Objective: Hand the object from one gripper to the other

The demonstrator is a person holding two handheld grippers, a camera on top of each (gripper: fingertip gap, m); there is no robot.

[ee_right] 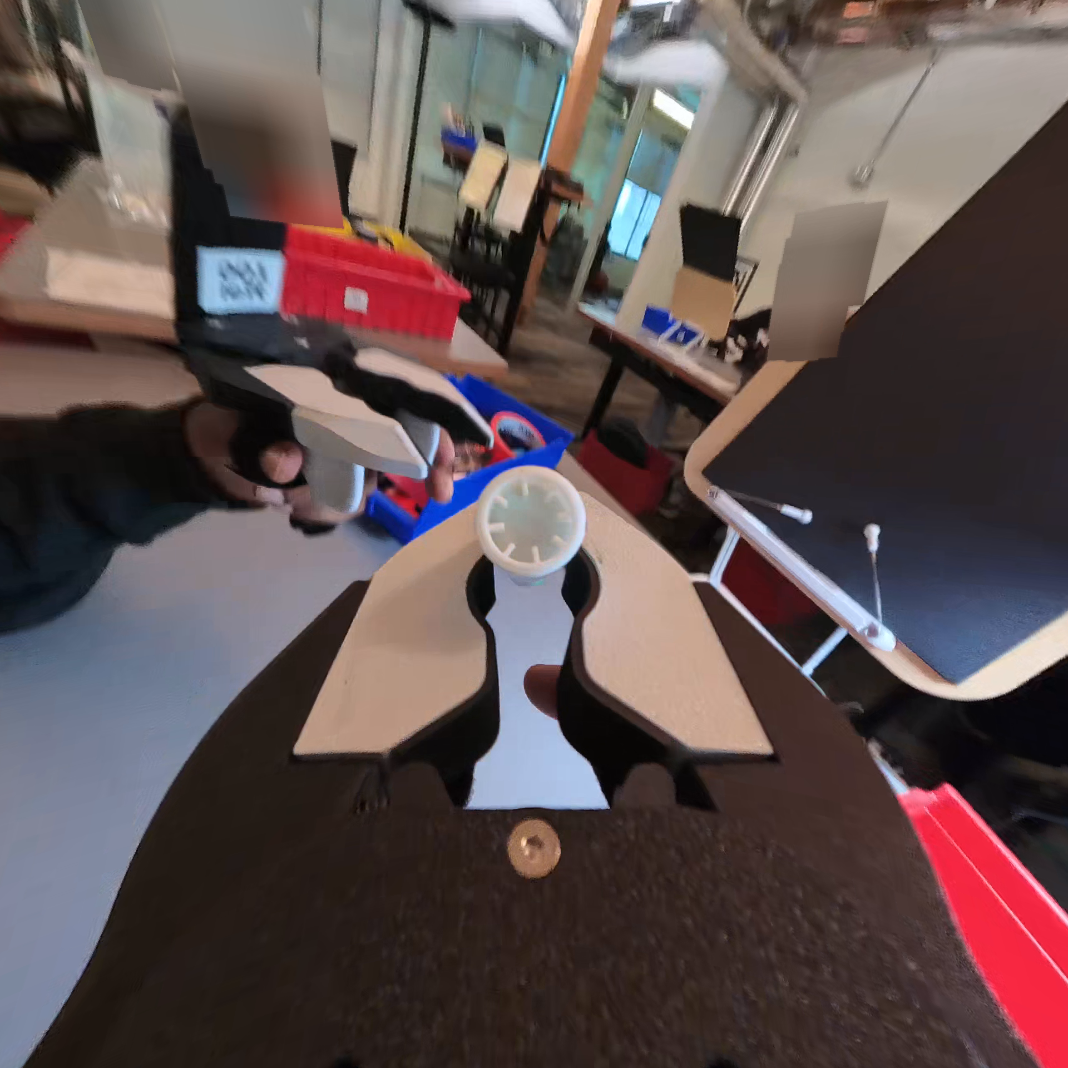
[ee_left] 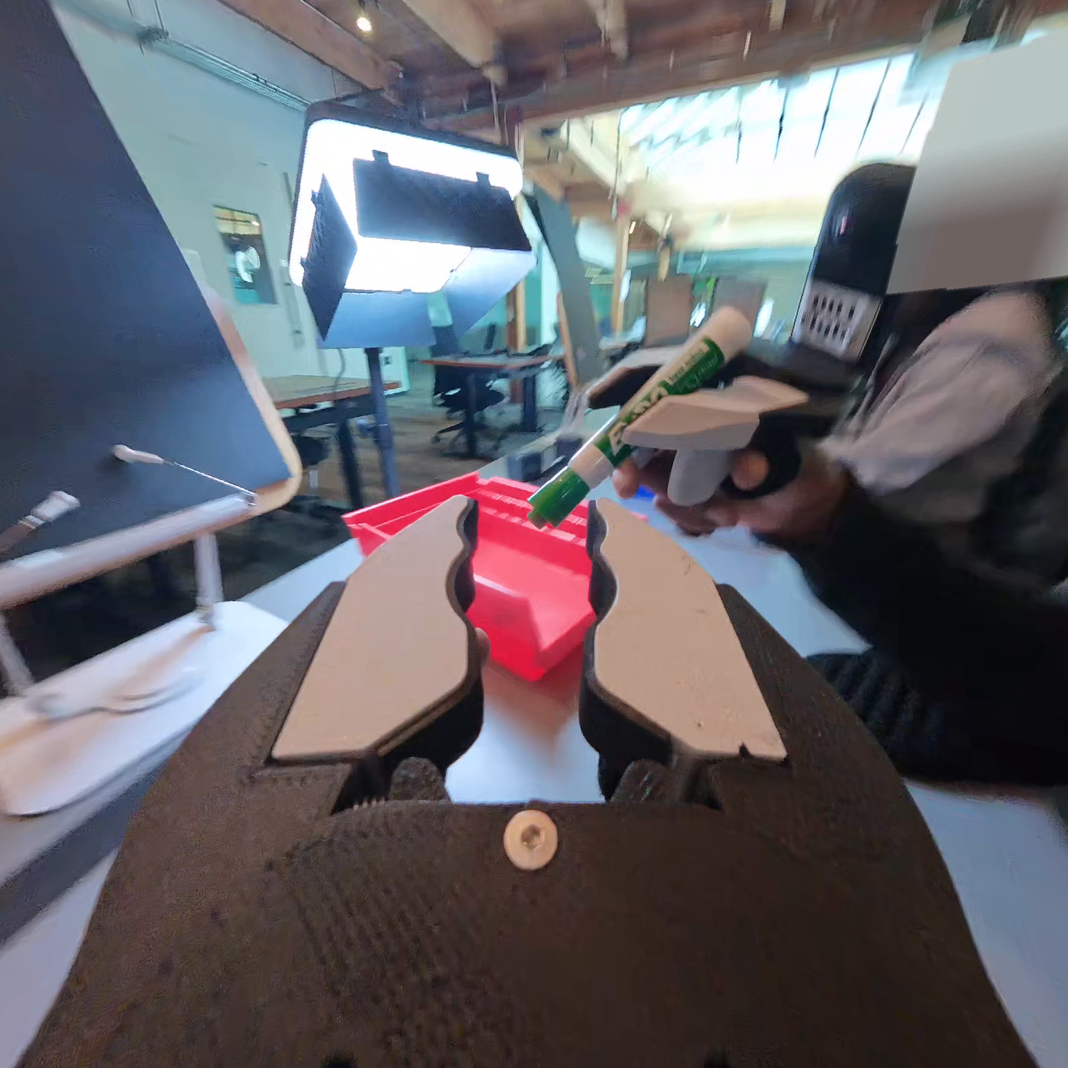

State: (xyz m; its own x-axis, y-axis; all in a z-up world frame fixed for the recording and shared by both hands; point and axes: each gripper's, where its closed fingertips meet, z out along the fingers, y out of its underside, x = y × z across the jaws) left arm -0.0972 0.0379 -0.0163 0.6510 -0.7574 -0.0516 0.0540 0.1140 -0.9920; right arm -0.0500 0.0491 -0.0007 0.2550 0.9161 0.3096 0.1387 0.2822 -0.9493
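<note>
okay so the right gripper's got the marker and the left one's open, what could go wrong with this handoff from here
The marker is tilted, its green cap pointing down toward the open left gripper, so the fingers may close on it crookedly. The right gripper grips it partway along; if it releases early, the marker could drop into the red bin below.

Each camera sits just behind its own gripper and looks forward along the two fingers, which fill the lower half of its picture at very close range. The left wrist view faces across the pale surface (ee_left: 780, 583) toward the right gripper (ee_left: 630, 425), seen up and to the right, near. The right wrist view looks back the opposite way, with the left gripper (ee_right: 445, 439) up and to the left. Both views share the surface, the marker (ee_left: 636, 416) and the tilted dark board (ee_right: 924, 439) at the side.
</note>
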